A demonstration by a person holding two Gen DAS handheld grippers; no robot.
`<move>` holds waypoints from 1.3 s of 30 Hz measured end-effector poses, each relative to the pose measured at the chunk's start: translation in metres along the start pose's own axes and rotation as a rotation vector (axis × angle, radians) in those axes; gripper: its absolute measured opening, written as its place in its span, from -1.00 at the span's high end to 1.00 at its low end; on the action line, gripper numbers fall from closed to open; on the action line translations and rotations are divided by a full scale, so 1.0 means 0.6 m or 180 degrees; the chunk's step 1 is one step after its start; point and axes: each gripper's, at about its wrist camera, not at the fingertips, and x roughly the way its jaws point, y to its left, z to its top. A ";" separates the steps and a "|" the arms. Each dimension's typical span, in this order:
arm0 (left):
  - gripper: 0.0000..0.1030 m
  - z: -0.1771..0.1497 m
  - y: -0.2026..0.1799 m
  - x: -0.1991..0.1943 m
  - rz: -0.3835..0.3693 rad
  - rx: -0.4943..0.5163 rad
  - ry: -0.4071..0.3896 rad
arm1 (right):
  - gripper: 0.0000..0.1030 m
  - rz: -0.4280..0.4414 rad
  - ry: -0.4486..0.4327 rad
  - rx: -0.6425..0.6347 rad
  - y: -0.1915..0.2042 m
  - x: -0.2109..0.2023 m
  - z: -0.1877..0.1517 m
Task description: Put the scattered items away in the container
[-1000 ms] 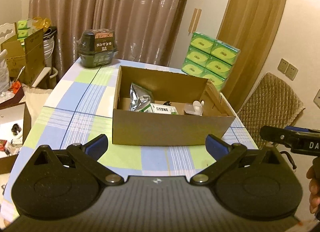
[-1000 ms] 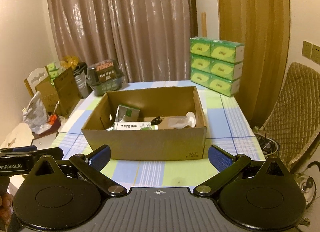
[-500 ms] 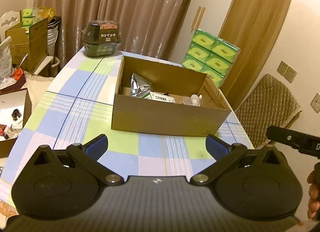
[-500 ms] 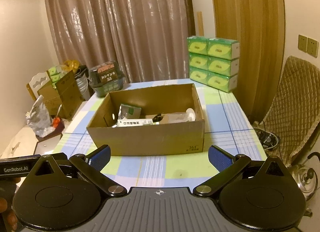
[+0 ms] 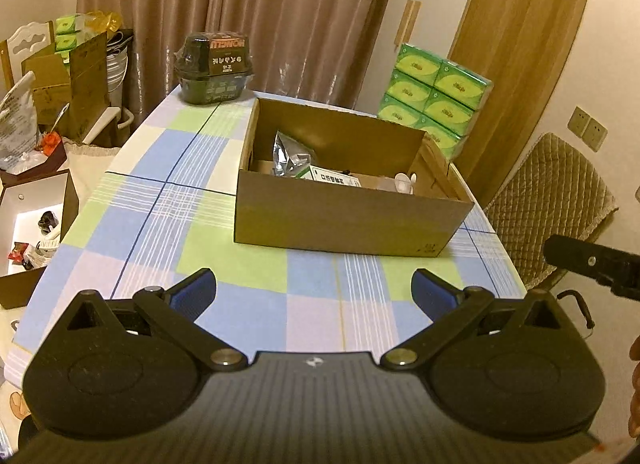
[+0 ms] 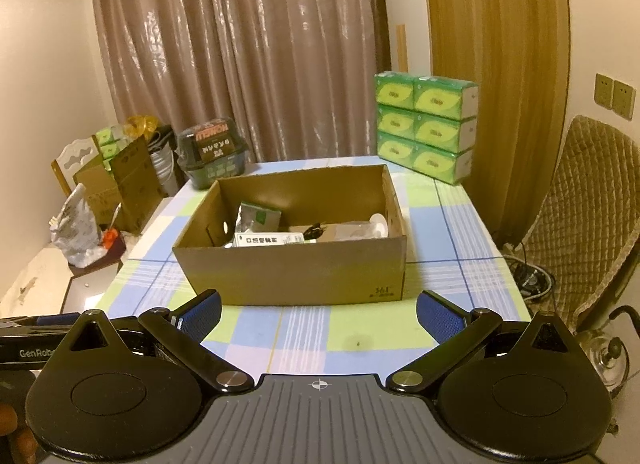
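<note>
A brown cardboard box (image 5: 344, 219) (image 6: 296, 272) stands on the checked tablecloth (image 5: 168, 223) (image 6: 304, 328). Inside it lie a silver foil pouch (image 5: 290, 157) (image 6: 256, 219), a white printed packet (image 5: 336, 177) (image 6: 268, 240), a small black item (image 6: 316, 229) and a white round item (image 5: 404, 183) (image 6: 378, 223). My left gripper (image 5: 314, 294) is open and empty, held above the table's near edge, well short of the box. My right gripper (image 6: 318, 314) is open and empty, also back from the box's front wall.
A dark packaged container (image 5: 214, 67) (image 6: 212, 155) stands at the table's far left corner. Stacked green tissue packs (image 5: 434, 103) (image 6: 426, 127) stand at the far right. A padded chair (image 5: 552, 203) (image 6: 580, 223) is to the right; boxes and bags (image 5: 48, 103) crowd the floor to the left.
Both grippers have pulled back and up from the box, which now looks smaller and farther. Both stay open and empty.
</note>
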 end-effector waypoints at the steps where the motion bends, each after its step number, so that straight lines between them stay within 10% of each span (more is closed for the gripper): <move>1: -0.98 0.000 0.000 0.000 -0.0002 0.0007 0.0005 | -0.96 0.0002 0.0008 0.0013 -0.001 0.000 -0.001; 39: -0.98 -0.020 -0.025 -0.002 0.0038 0.0187 0.0113 | -0.96 -0.0027 0.0134 0.0111 -0.010 0.006 -0.028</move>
